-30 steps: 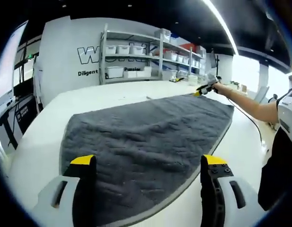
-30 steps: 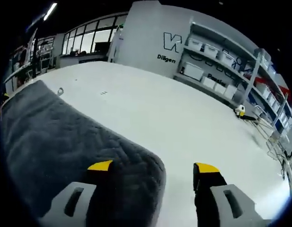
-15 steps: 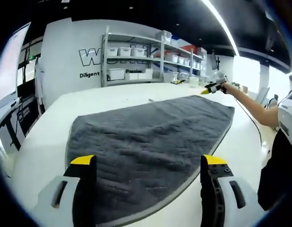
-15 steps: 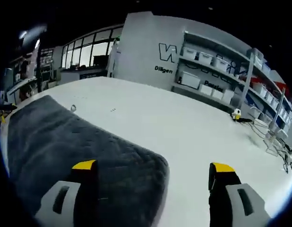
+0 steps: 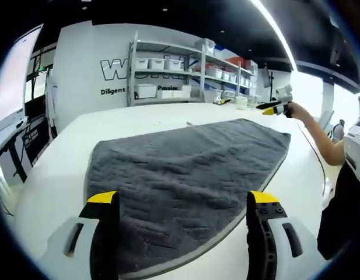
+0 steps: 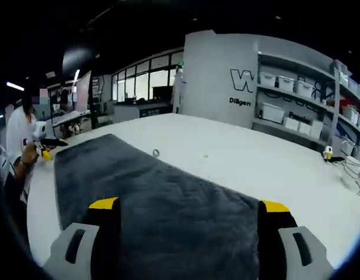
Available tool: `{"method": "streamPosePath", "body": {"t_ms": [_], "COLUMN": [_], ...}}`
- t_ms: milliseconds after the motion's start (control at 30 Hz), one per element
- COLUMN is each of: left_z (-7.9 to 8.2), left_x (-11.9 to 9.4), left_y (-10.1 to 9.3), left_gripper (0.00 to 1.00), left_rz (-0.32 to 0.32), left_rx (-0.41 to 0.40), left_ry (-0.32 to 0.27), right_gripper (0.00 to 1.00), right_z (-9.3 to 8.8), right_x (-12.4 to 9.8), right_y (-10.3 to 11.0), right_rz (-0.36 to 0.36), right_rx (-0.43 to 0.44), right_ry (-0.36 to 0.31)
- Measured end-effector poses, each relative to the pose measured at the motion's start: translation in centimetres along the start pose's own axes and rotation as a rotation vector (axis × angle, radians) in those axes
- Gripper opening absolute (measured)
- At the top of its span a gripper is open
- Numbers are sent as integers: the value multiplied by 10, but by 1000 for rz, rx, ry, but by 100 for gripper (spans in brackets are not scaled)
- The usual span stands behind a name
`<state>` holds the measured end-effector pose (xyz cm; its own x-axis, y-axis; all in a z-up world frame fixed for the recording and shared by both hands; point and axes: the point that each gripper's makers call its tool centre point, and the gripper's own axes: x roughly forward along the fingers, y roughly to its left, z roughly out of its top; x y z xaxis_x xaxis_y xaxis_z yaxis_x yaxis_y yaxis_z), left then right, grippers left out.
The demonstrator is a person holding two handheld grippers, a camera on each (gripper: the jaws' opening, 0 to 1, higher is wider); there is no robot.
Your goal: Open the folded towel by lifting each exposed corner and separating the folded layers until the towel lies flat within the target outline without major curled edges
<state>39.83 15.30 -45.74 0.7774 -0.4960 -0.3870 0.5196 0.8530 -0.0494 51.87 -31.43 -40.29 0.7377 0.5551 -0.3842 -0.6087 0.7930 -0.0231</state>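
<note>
While your left gripper (image 5: 182,204) hovered unclenched and empty at lower centre, the grey towel (image 5: 185,166) lay spread on the white table (image 5: 57,157), its long axis running from lower left up to the right. At far right your right gripper (image 5: 279,108), jaws likewise apart, hung just past the towel's far corner, making that hand the nearer one.

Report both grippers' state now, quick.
Left gripper: open, holding nothing, jaws spread above the grey towel.
Right gripper: open, holding nothing, over the towel's other end.
</note>
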Motion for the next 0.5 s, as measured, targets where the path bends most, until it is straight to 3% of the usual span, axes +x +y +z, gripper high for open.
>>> {"method": "streamPosePath", "body": {"t_ms": [233,500], "left_z": [-1,0], "left_x": [0,-1], "left_y": [1,2], "left_gripper": [88,87], "left_rz": [4,6], "left_rx": [-9,-12], "left_ry": [4,1], "right_gripper": [99,99], "right_z": [0,5], "right_x": [3,8], "right_y": [60,127], "right_rz": [128,295], "right_rx": [-78,-147], "right_ry": [23,5]}}
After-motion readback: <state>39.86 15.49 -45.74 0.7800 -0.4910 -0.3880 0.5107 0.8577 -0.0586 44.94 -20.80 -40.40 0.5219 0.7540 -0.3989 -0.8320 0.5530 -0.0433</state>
